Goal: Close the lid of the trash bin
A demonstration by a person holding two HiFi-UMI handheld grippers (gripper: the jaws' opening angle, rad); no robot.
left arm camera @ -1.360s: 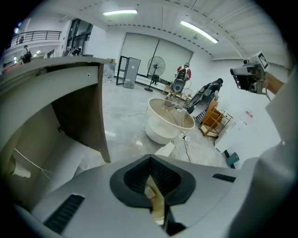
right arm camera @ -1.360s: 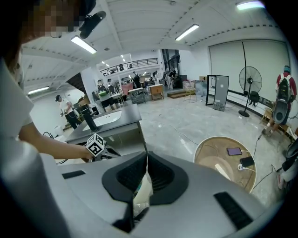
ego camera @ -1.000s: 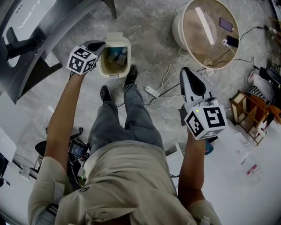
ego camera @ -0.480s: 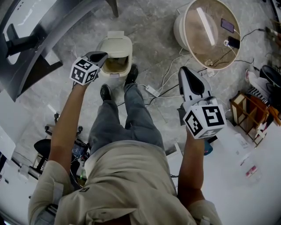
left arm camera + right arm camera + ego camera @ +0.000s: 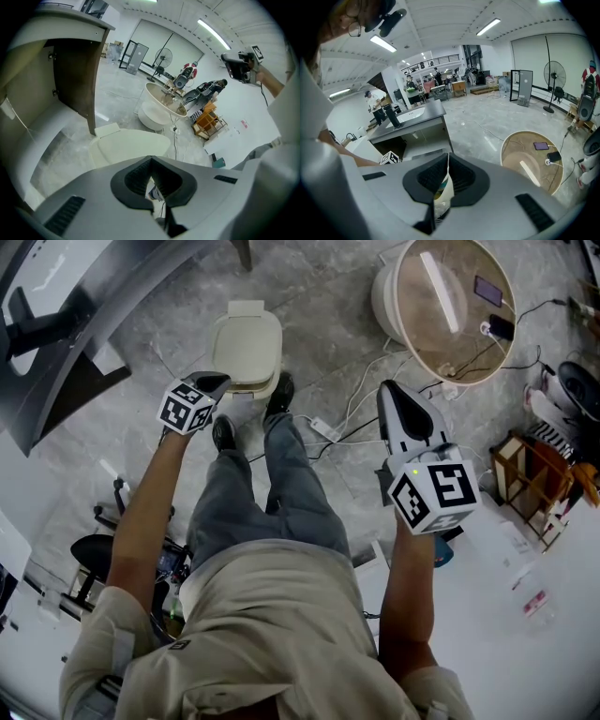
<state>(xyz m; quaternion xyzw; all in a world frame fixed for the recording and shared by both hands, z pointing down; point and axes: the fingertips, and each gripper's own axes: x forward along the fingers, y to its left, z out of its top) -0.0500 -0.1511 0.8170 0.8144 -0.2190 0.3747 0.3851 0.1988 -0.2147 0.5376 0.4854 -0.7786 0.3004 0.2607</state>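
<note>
The cream trash bin [image 5: 246,348] stands on the grey floor just beyond the person's shoes, its lid down flat over the opening. In the left gripper view the bin [image 5: 129,145] lies directly past the jaws, lid shut. My left gripper [image 5: 212,382] hovers at the bin's near left corner, a little short of it, jaws pressed together and empty [image 5: 151,161]. My right gripper [image 5: 397,397] is held well to the right of the bin over the cables, also shut with nothing visibly gripped [image 5: 448,157].
A round white tub-like table [image 5: 450,306] holding phones [image 5: 489,298] and a light bar sits at the back right. Cables and a power strip [image 5: 324,435] trail across the floor. A dark counter [image 5: 84,324] rises at left, a wooden rack [image 5: 530,474] at right.
The bin's lid went from open, through half down, to fully closed. My left gripper drew back from the rim toward the person. The right gripper barely moved.
</note>
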